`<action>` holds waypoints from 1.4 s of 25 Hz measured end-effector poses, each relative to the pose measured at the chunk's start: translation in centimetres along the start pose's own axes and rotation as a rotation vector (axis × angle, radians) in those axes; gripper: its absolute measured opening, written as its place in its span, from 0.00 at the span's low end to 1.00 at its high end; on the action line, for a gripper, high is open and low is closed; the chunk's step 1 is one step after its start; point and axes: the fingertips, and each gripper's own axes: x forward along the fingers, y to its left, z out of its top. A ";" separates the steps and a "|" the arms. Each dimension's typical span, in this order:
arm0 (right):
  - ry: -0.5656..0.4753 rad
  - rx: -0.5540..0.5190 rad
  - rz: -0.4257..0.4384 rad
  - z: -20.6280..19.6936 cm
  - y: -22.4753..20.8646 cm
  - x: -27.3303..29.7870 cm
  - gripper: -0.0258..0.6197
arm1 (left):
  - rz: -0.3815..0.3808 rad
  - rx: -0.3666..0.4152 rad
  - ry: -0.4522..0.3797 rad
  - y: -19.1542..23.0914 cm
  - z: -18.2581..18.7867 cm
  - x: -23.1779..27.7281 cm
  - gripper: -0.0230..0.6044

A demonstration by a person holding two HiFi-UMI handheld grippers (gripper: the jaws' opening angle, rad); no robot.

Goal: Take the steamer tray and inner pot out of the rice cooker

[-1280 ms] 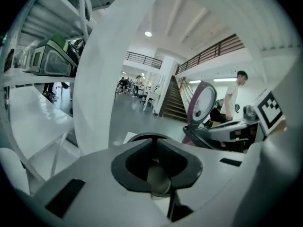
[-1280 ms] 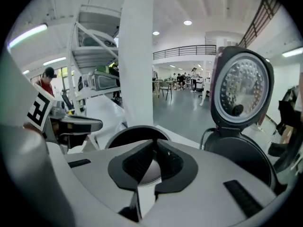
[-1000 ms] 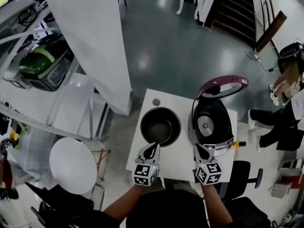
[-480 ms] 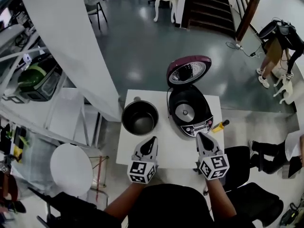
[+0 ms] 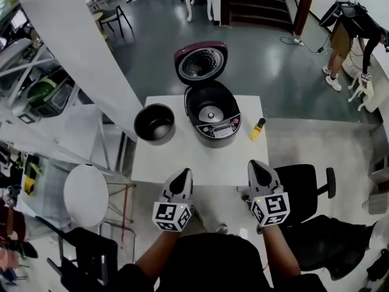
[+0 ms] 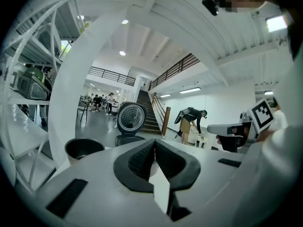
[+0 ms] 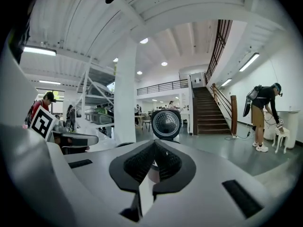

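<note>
The rice cooker (image 5: pixel 211 119) stands on the white table (image 5: pixel 194 160) with its maroon lid (image 5: pixel 200 62) raised; its cavity shows only the bare heating plate. The dark inner pot (image 5: pixel 155 123) stands on the table to the cooker's left, also in the left gripper view (image 6: pixel 84 148). I cannot make out a steamer tray. My left gripper (image 5: pixel 183 175) and right gripper (image 5: pixel 254 166) hover side by side at the table's near edge, well short of the cooker. Both are shut and hold nothing. The raised lid (image 7: pixel 165 124) shows straight ahead in the right gripper view.
A yellow bottle (image 5: pixel 258 128) lies right of the cooker. A black office chair (image 5: pixel 310 187) stands at the table's right, a round white stool (image 5: pixel 85 195) at its left. A white column (image 5: pixel 73 47) and shelving (image 5: pixel 42 96) rise on the left. A person (image 5: pixel 349 29) bends over at far right.
Both grippers have drawn back from the pot and cooker to the table's near edge and risen. They stayed shut. The table now looks farther away in the head view.
</note>
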 end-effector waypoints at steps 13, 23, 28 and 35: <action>-0.032 0.035 -0.001 -2.1 -3.0 -9.1 0.04 | 0.025 0.080 -0.018 -8.2 -1.4 -4.9 0.04; -0.038 0.002 0.011 -1.6 -2.7 -9.6 0.04 | 0.029 0.063 -0.062 -8.7 -0.5 -5.3 0.04; -0.033 -0.012 0.023 -1.5 -2.5 -9.9 0.04 | 0.030 0.051 -0.071 -9.4 -0.6 -5.6 0.04; -0.038 0.003 0.024 -2.1 -2.2 -11.0 0.04 | 0.043 0.046 -0.069 -9.7 -1.2 -6.0 0.04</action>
